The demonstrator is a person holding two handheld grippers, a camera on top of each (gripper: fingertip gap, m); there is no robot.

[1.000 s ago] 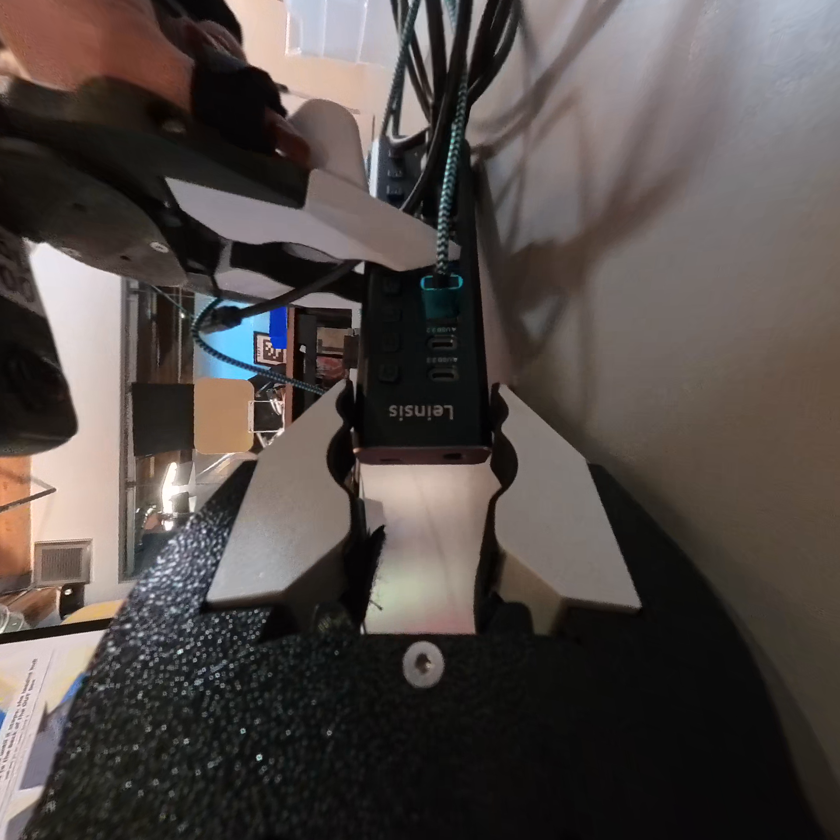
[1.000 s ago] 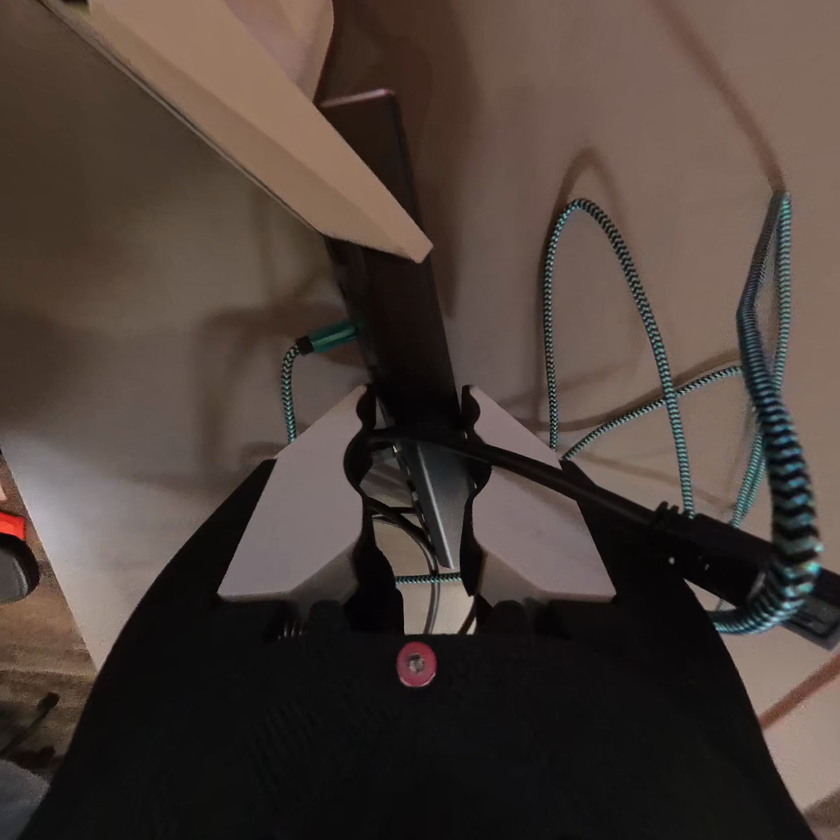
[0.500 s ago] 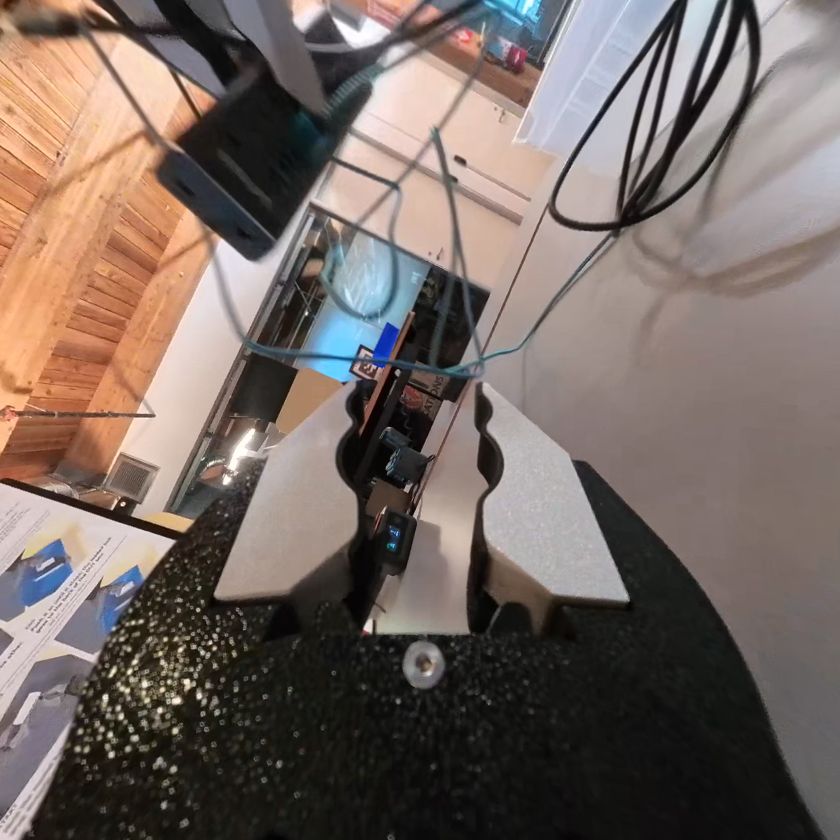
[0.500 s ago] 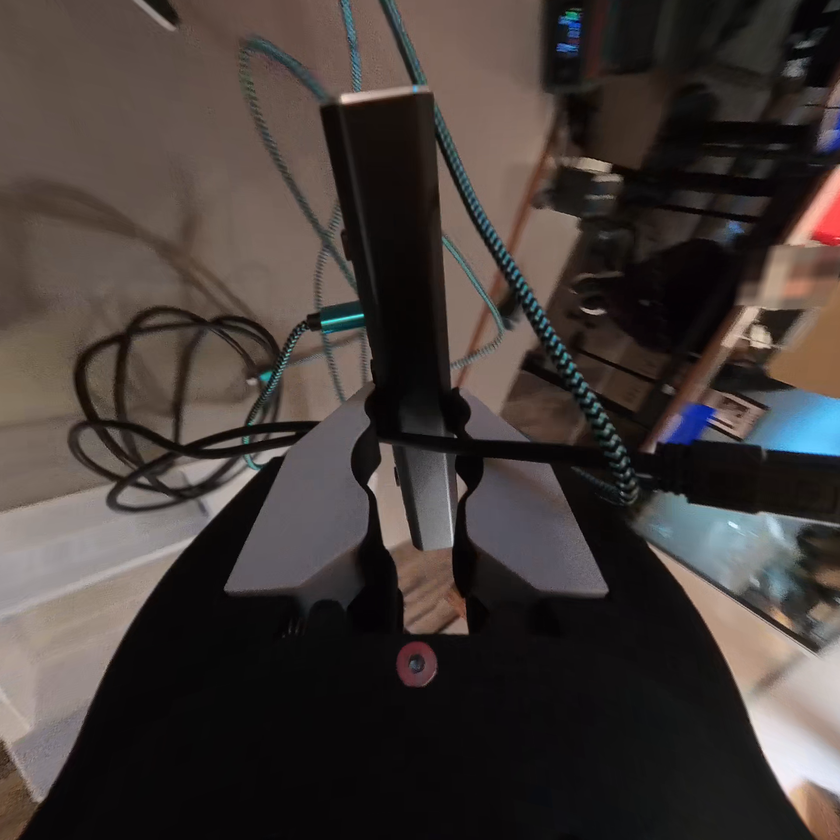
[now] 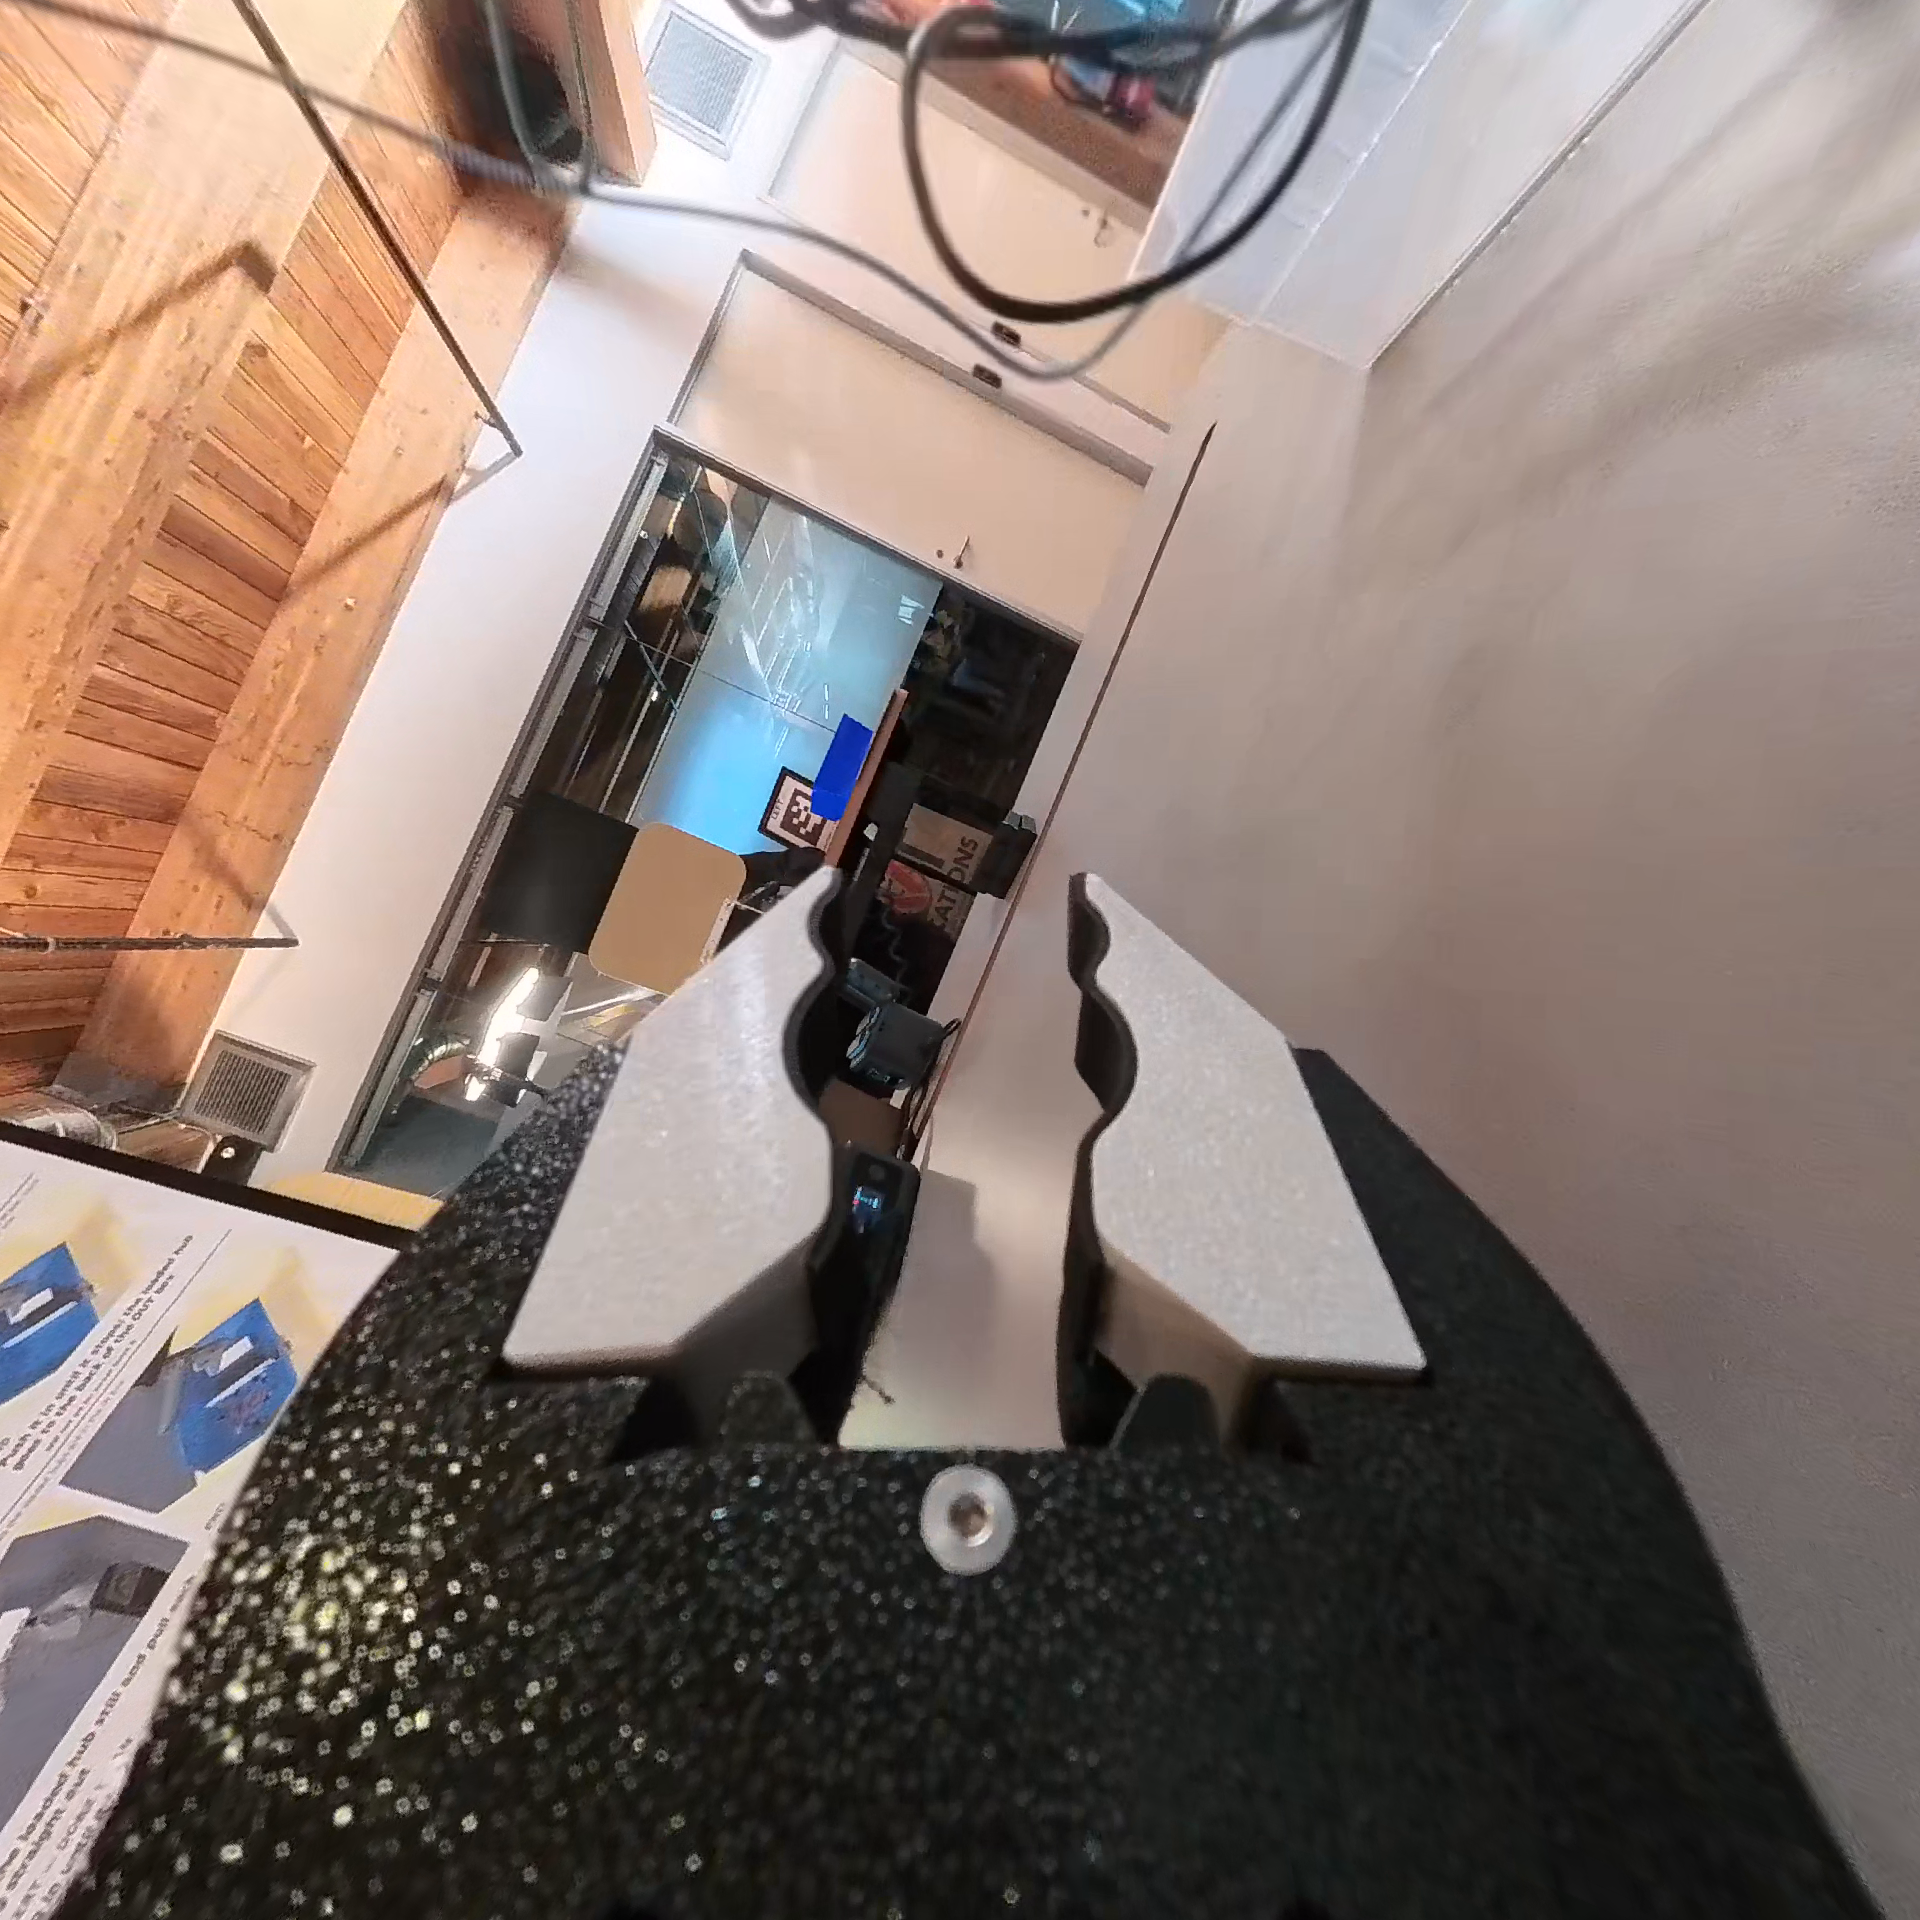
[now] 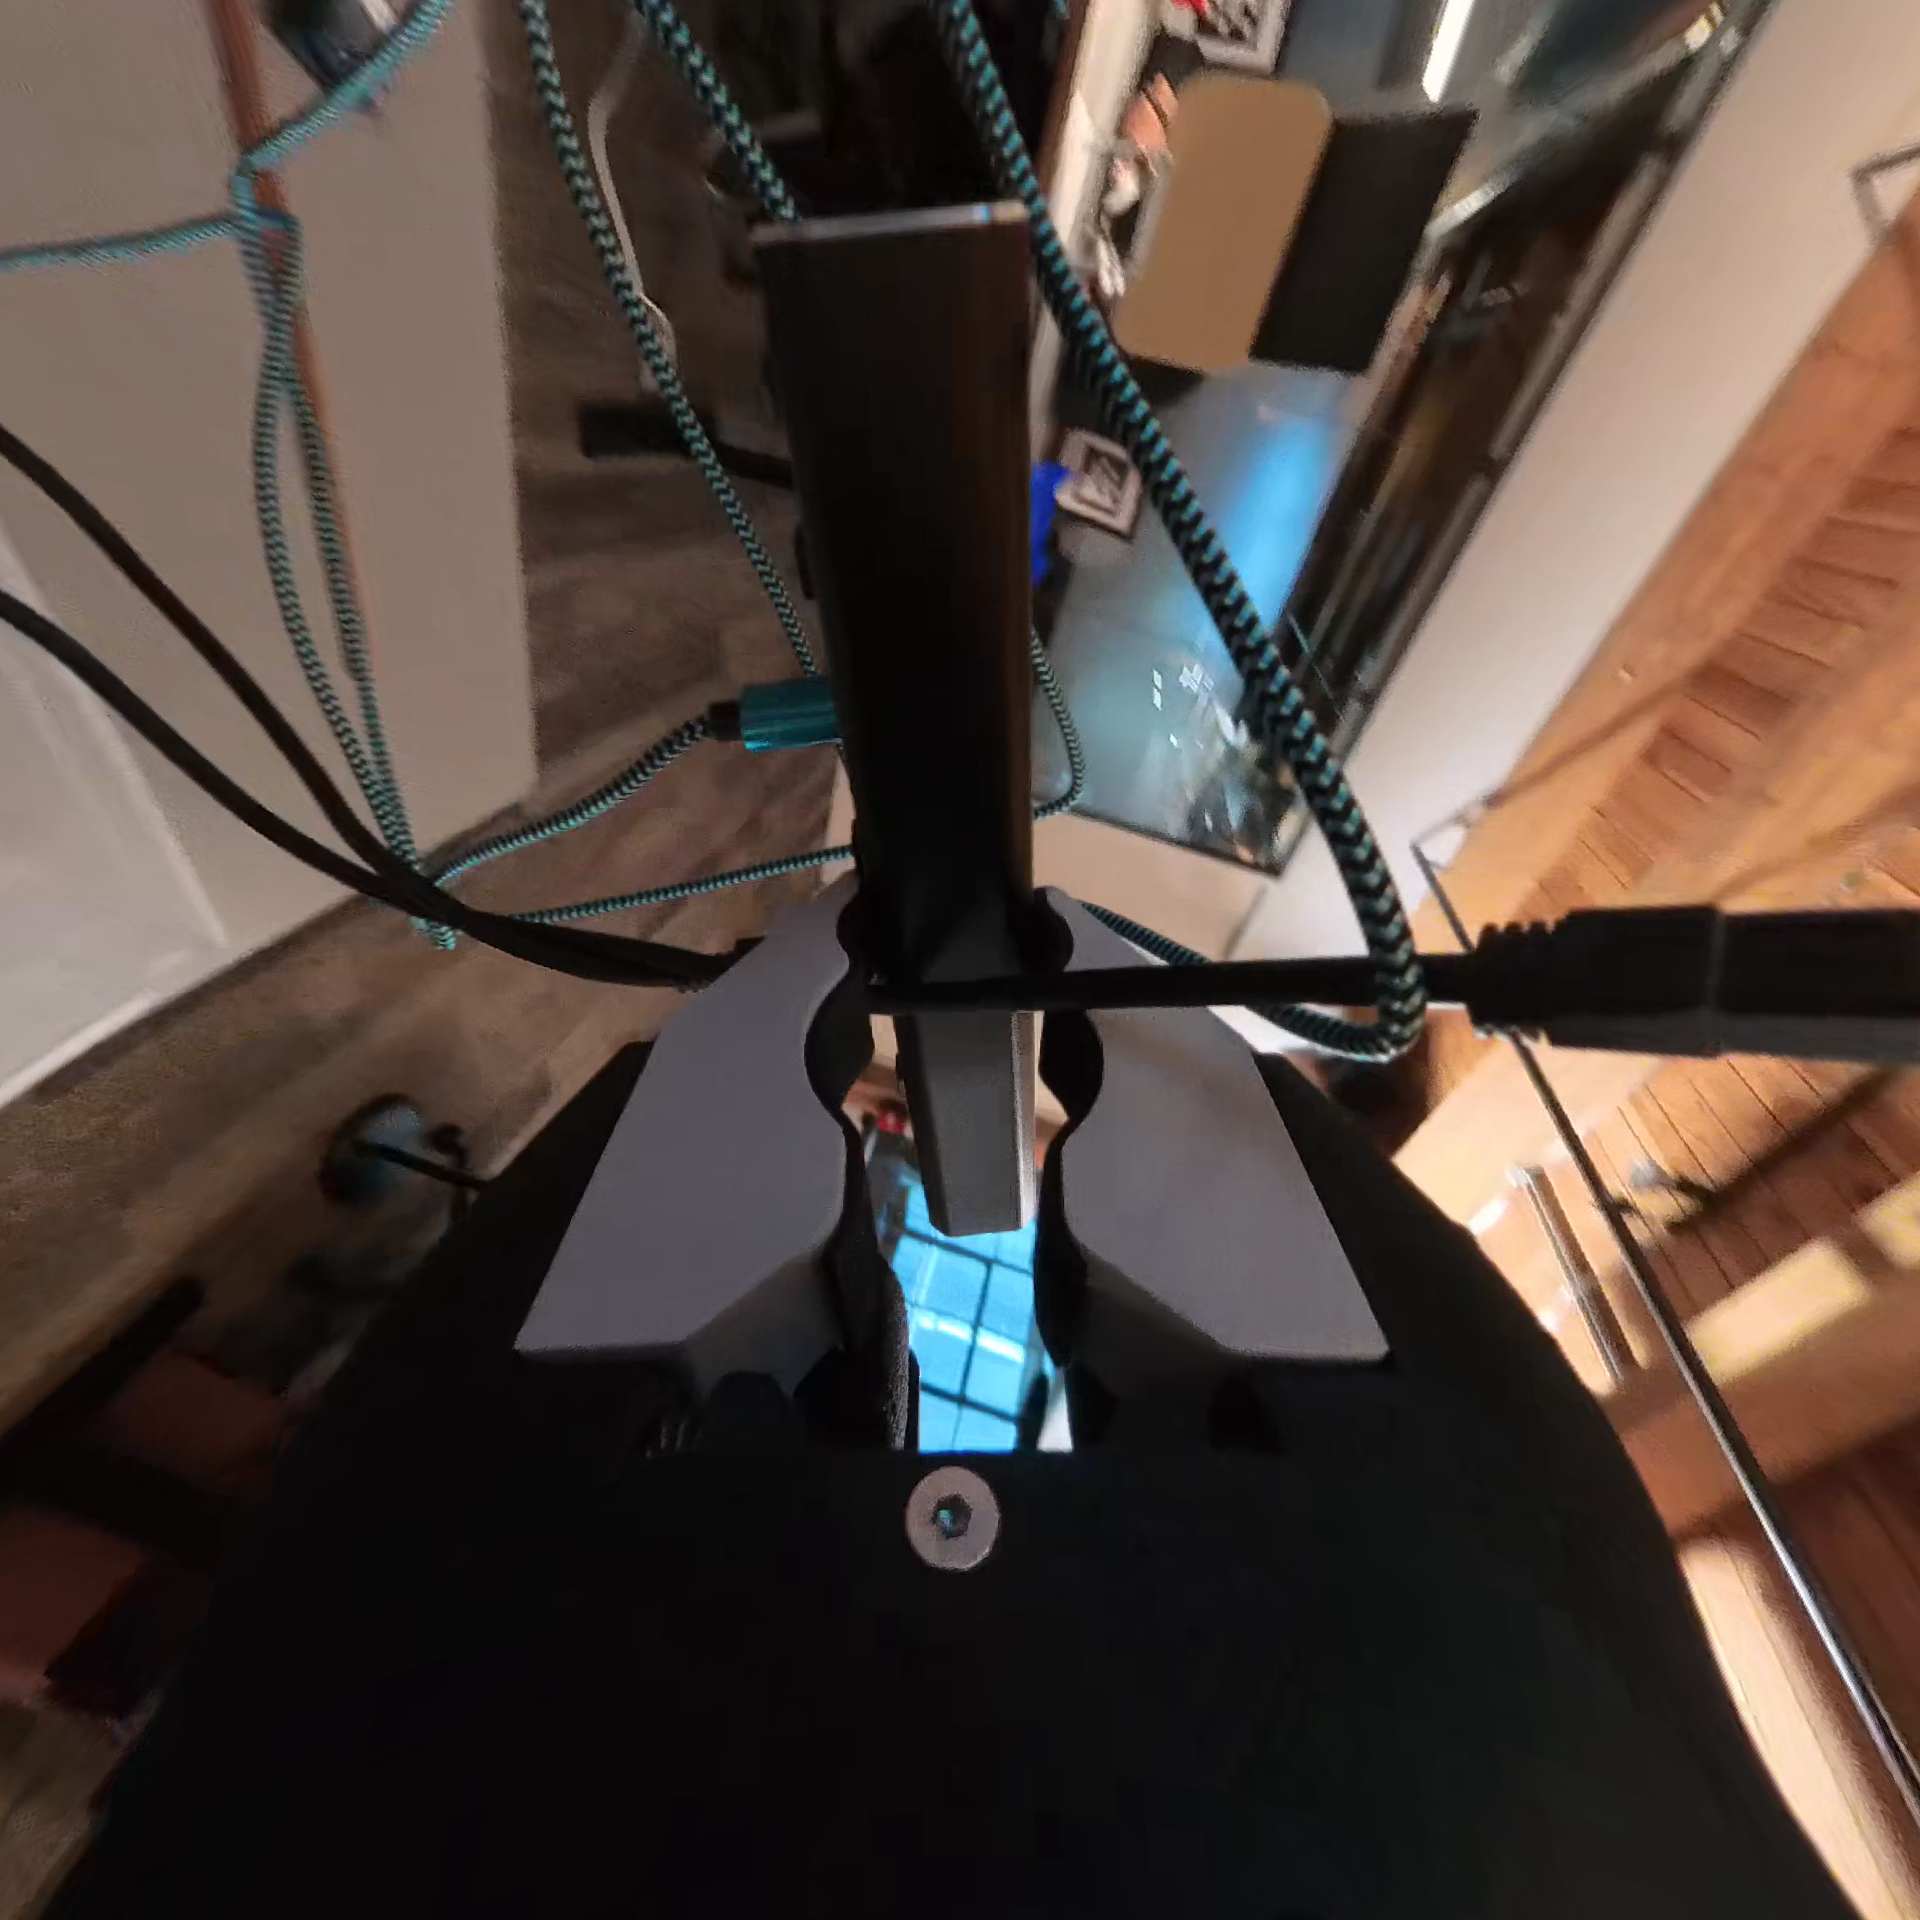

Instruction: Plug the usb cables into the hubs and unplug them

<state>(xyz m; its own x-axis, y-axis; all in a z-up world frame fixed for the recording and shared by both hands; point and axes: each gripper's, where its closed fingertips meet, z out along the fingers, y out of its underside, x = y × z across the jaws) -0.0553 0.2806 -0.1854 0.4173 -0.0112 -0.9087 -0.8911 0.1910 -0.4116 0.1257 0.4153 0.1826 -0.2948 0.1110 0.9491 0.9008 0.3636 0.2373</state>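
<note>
- Right tongs clamped on the dark hub, jaws pressed against its lower part near the centre of the right wrist view; hub standing upright along the fingers and lifted clear of any surface, with room background behind it.
- Teal plug seated in the hub's left face, its braided teal cable trailing off to the upper left; a second braided run crossing behind the hub toward the right.
- Thin black cable pinched across the fingertips, leading to a thick black connector at the right edge; likely to snag unless kept out of the grip.
- Left tongs spread wide and holding nothing, aimed along the pale bench on the right of the left wrist view; loose black cables looping blurred along the top.
- Step in hand, as judged: pulling the teal plug out of the hub.
- Best done by keeping the right grip firm and steady, bringing the left tongs onto the metal shell of the plug, not the braid.
- Pull straight out along the port axis, without twisting, to spare the socket.
- Worth untangling the cables first; a caught loop could drag the hub sideways.
</note>
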